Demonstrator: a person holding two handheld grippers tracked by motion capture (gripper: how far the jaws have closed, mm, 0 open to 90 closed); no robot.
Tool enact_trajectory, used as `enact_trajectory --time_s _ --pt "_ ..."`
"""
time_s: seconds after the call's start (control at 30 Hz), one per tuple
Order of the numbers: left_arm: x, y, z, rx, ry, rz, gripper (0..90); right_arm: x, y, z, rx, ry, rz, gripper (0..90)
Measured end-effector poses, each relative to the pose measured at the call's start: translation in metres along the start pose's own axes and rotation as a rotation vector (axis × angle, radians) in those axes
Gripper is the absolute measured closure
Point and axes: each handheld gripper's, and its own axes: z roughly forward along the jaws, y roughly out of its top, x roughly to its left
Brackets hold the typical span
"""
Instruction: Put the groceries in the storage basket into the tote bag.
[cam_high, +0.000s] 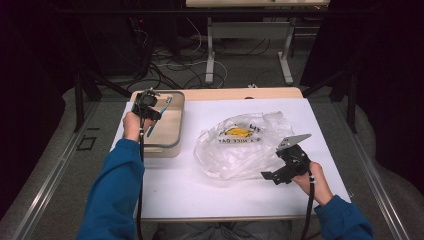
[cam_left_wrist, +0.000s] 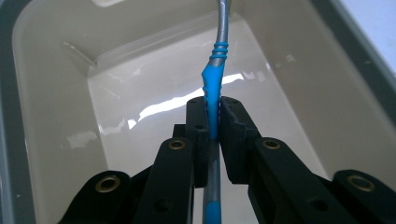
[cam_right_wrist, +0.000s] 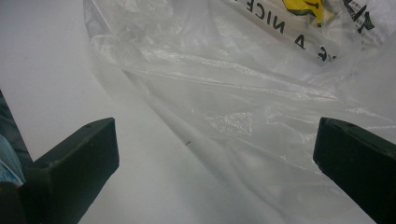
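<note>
White tabletop (cam_high: 235, 192) w/ a wooden strip along the far edge; behind it dark floor, cables and the legs of another desk. On the table's left side sits a beige plastic bin (cam_high: 176, 131) w/ a grey rim. We hold our left gripper (cam_high: 145, 107) over that bin, jaws clamped on a toothbrush (cam_high: 159, 117): blue and silver handle, tilted, one end toward the bin's far right corner. In the left gripper view the toothbrush (cam_left_wrist: 214, 98) runs up between the two black jaws, pinched at its blue grip section, bin floor (cam_left_wrist: 140, 93) glossy below it. Can't tell if the brush end touches the bin.

Centre-right lies a crumpled clear plastic bag (cam_high: 240, 145) w/ yellow print and black lettering. Our right gripper (cam_high: 285, 162) rests at the bag's near right edge, jaws spread wide, nothing in them. Right gripper view: bag (cam_right_wrist: 243, 107) lies between and beyond the two jaws, pads not on it.
</note>
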Motion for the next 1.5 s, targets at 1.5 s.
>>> enact_trajectory --time_s 1.5 --pt "-0.12 -0.019 -0.078 -0.205 -0.153 0.36 82.9 0.013 0.063 0.016 -0.16 0.063 0.009 0.0"
